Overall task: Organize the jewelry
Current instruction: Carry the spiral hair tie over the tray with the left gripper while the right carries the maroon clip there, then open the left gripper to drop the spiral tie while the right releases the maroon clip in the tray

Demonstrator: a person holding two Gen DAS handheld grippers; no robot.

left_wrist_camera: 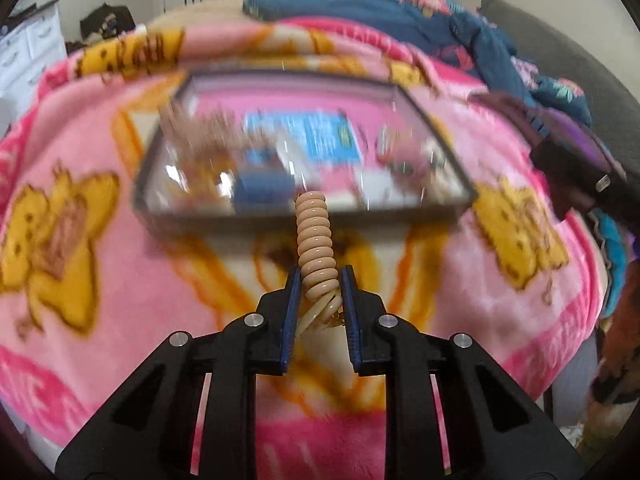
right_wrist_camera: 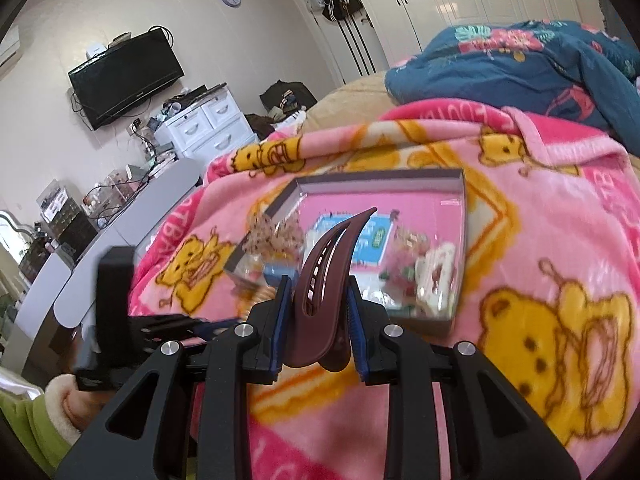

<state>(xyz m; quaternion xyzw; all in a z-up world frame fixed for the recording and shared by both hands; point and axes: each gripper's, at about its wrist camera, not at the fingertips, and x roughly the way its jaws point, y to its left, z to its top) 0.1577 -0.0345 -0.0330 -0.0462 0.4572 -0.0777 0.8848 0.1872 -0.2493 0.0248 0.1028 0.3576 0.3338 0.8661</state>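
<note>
My left gripper (left_wrist_camera: 320,276) is shut on a beige spiral hair tie (left_wrist_camera: 314,236), which sticks up between the blue pads toward the tray. My right gripper (right_wrist_camera: 318,284) is shut on a dark maroon hair claw clip (right_wrist_camera: 324,276) whose curved tip points up. Ahead of both lies a shallow dark-rimmed tray (left_wrist_camera: 304,212) (right_wrist_camera: 380,178) on the pink bear-print blanket (left_wrist_camera: 80,184) (right_wrist_camera: 540,260). In the tray are a blue card, a brownish scrunchie (right_wrist_camera: 272,236) at the left and pink and white hair pieces (right_wrist_camera: 424,276) at the right. The left view is motion-blurred.
The other gripper's black body (right_wrist_camera: 116,300) and a hand in a green sleeve (right_wrist_camera: 44,420) show at the right view's lower left. A blue floral quilt (right_wrist_camera: 520,64) lies behind the blanket. A white dresser (right_wrist_camera: 204,124), a wall TV and cluttered desks stand at the left.
</note>
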